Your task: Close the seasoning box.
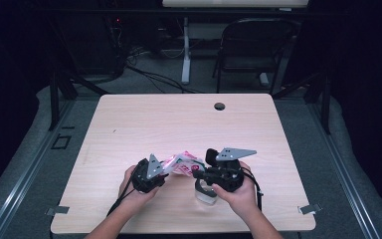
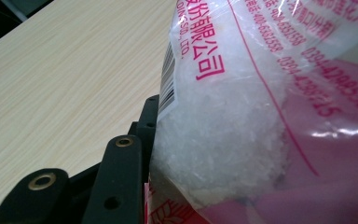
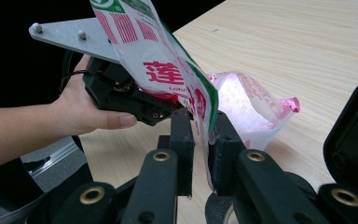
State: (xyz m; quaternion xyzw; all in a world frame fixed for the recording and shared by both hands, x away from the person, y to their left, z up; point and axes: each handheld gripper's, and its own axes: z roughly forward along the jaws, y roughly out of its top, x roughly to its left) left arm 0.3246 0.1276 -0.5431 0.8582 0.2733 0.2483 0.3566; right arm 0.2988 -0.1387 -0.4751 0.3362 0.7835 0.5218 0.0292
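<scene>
A clear plastic bag (image 1: 181,163) with pink print, holding white crystals (image 2: 223,140), hangs above the wooden table (image 1: 179,124) between both grippers. My left gripper (image 1: 163,172) is shut on one end of it, and the bag presses against its black finger (image 2: 121,186); the other jaw is hidden behind the bag. In the right gripper view the left gripper (image 3: 135,100) grips the bag below its grey plate. My right gripper (image 3: 200,119) stands slightly open, the bag's green-edged top hanging loose between the pads (image 3: 182,135). A small pale container (image 1: 205,195) stands under the right gripper (image 1: 197,172).
A round cable hole (image 1: 219,106) sits near the table's far edge. A folding chair (image 1: 251,45) and a desk leg (image 1: 185,55) stand on the floor beyond. The hands work close to the table's near edge (image 1: 179,230).
</scene>
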